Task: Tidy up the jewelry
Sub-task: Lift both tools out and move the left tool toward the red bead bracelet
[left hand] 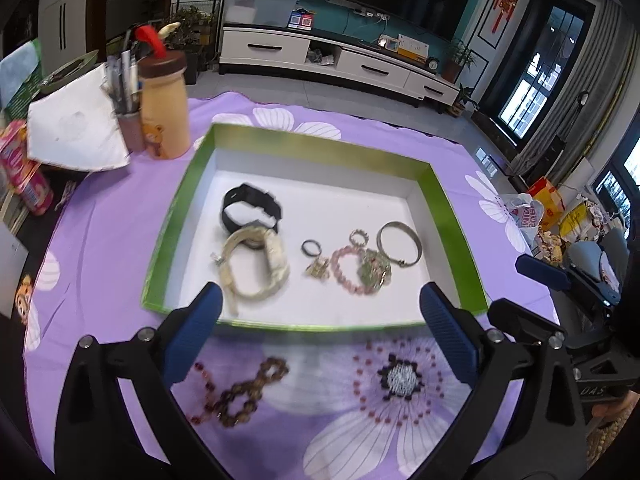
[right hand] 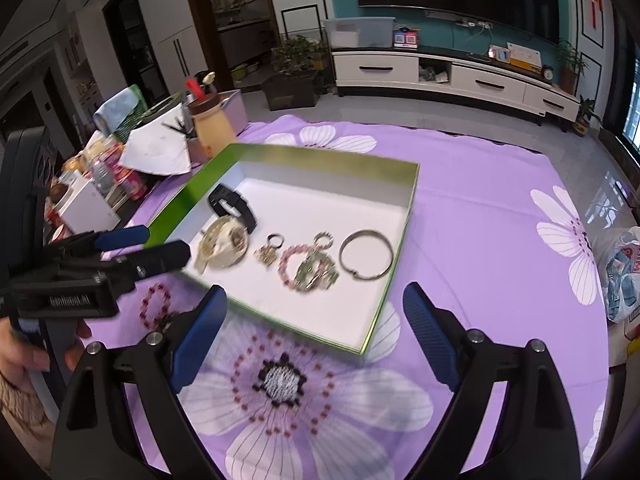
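A green-walled box [left hand: 188, 184] [right hand: 400, 236] with a white floor sits on the purple cloth. Inside lie a black watch [left hand: 250, 208] [right hand: 234, 204], a cream watch [left hand: 256, 264] [right hand: 222, 246], a small ring [left hand: 310, 247] [right hand: 275, 240], a gold charm [left hand: 318, 269], a pink bead bracelet [left hand: 352, 270] [right hand: 298, 266] and a silver bangle [left hand: 400, 244] [right hand: 366, 254]. A brown bead bracelet [left hand: 250, 392] and a dark red bead bracelet [right hand: 154, 306] lie on the cloth in front of the box. My left gripper [left hand: 320, 332] [right hand: 156, 246] is open and empty above them. My right gripper [right hand: 316, 332] is open and empty near the box's front edge.
A cream bottle [left hand: 164, 116] [right hand: 212, 124], a pen holder [left hand: 128, 128] and papers [left hand: 76, 132] stand at the table's far left. Snack packs [left hand: 24, 176] lie beside them. A plastic bag [right hand: 624, 276] sits off the table's right edge.
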The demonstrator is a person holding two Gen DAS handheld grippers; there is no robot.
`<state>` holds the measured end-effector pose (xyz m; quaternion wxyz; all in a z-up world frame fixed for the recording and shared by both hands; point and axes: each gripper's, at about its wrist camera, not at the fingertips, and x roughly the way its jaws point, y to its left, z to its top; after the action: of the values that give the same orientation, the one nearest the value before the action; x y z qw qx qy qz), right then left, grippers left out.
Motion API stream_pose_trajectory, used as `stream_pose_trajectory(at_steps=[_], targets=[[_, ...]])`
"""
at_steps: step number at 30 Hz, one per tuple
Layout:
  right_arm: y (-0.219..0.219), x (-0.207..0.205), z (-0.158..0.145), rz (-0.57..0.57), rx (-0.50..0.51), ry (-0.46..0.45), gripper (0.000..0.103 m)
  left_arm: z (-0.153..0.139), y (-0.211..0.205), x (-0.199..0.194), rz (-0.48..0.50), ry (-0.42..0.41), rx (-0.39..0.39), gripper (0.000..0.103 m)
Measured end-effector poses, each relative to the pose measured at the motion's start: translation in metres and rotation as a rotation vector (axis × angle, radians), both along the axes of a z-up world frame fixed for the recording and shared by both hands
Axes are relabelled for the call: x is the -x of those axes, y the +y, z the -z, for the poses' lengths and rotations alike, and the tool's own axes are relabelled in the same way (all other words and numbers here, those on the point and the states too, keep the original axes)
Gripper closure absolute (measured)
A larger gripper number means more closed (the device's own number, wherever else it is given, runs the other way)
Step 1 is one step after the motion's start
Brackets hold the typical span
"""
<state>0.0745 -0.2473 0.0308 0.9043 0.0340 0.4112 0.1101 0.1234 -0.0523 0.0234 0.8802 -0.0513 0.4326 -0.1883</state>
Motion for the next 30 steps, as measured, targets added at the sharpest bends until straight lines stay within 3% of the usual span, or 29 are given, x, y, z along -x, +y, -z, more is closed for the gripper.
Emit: stream_pose_trajectory(at_steps=[9, 20, 23, 27, 29, 30], targets=[[0.022, 0.027, 0.015, -0.073, -0.018, 0.014, 0.013, 0.013, 0.060, 0.030, -0.109, 0.023, 0.041, 0.003], [0.059, 0.047, 0.047, -0.195, 0.005, 0.035, 0.013, 0.075, 0.112, 0.047, -0.261, 0.134, 0.067, 0.005], [0.066, 0.045, 0.056, -0.203, 0.001, 0.052, 0.014, 0.083, 0.114, 0.043, -0.265, 0.141, 0.042, 0.019], [0.074, 0.042, 0.061, -0.211, -0.005, 0.060, 0.014, 0.090, 0.107, 0.038, -0.253, 0.106, -0.045, 0.029], [0.079, 0.039, 0.063, -0.218, -0.004, 0.063, 0.014, 0.090, 0.102, 0.035, -0.238, 0.080, -0.094, 0.045], [0.083, 0.037, 0.064, -0.224, -0.001, 0.064, 0.014, 0.091, 0.100, 0.034, -0.231, 0.068, -0.115, 0.048]])
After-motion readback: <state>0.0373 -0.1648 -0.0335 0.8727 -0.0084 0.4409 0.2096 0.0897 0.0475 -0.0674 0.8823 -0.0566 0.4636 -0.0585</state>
